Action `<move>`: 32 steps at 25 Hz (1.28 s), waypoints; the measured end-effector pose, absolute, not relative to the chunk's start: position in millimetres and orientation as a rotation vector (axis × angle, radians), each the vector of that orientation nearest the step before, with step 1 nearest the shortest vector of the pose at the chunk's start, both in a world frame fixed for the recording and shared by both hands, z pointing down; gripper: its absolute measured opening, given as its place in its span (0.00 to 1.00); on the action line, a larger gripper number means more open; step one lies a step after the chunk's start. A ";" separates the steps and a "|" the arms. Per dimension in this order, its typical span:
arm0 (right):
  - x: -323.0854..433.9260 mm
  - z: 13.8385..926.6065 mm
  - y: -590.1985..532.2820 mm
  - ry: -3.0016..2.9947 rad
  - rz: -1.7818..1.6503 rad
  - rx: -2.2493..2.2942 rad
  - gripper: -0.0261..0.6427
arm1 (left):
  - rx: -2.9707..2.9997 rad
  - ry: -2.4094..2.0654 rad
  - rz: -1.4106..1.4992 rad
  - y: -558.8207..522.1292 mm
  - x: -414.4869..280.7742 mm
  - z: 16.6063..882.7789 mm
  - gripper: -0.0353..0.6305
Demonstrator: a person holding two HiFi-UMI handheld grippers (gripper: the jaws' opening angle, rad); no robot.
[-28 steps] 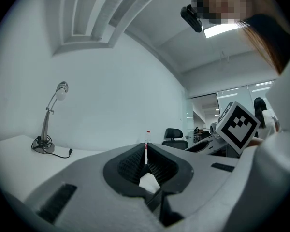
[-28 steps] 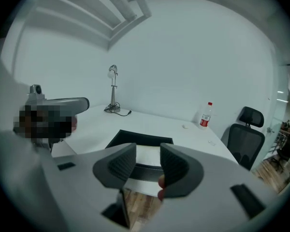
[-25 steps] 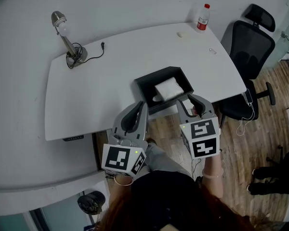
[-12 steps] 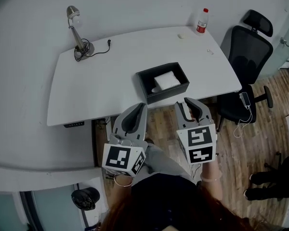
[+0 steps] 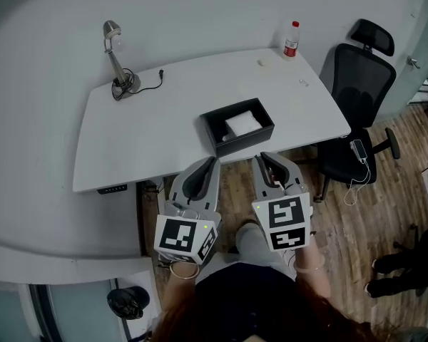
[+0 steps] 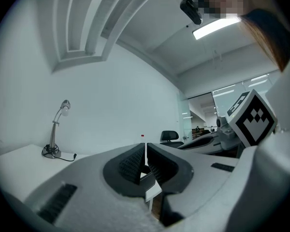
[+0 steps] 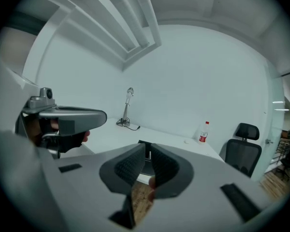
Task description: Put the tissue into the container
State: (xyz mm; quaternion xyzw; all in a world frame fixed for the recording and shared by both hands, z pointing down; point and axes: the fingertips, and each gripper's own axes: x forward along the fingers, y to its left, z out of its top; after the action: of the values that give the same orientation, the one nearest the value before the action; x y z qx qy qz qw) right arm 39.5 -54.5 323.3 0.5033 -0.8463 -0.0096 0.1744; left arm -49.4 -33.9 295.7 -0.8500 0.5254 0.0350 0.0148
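**A:** Since the folded white tissue point(image 5: 242, 124) is seen lying inside the black rectangular open-topped container point(image 5: 212, 135), how much of the task can be counted as done?

**B:** The placing itself is judged to be finished. The tissue is laid flat on the container's floor and is touched by neither gripper. The container is set on the white worktop point(image 5: 150, 134), close to its near edge.

**A:** What is held in the fingers?

**B:** Nothing. The left gripper point(image 5: 212, 162) is held short of the worktop's near edge, above the wooden floor point(image 5: 357, 226). Its fingers point(image 6: 130, 166) are closed to a hairline slit, and nothing is caught between them. The right gripper point(image 5: 266, 159) is held just beside it, likewise clear of the worktop. Its fingers point(image 7: 128, 166) have just been closing and are drawn almost together, with nothing seen between them either.

**A:** Is anything left to be done?

**B:** Very little, as far as can be judged. No other tissue can be made out on the worktop. A small pale object point(image 5: 260, 63) is seen near the clear plastic bottle with a red cap point(image 5: 291, 40), but it is too small to be identified. Unless another tissue is to be fetched, the task can be regarded as complete.
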 end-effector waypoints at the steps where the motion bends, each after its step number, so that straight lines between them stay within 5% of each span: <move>1: 39.3 321.8 -53.7 -2.401 -0.034 1.434 0.12 | -2.643 1.628 0.110 -34.3 -48.0 294.0 0.11; 32: 125.9 287.8 8.0 -2.603 -0.067 1.511 0.07 | -2.590 1.698 0.034 22.7 35.9 289.0 0.11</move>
State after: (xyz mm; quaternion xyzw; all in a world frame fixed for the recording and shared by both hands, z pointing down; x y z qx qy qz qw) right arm 125.9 8.0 287.8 0.5008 -0.8628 -0.0222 0.0656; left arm 35.9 22.7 289.0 -0.8360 0.5482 0.0110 0.0220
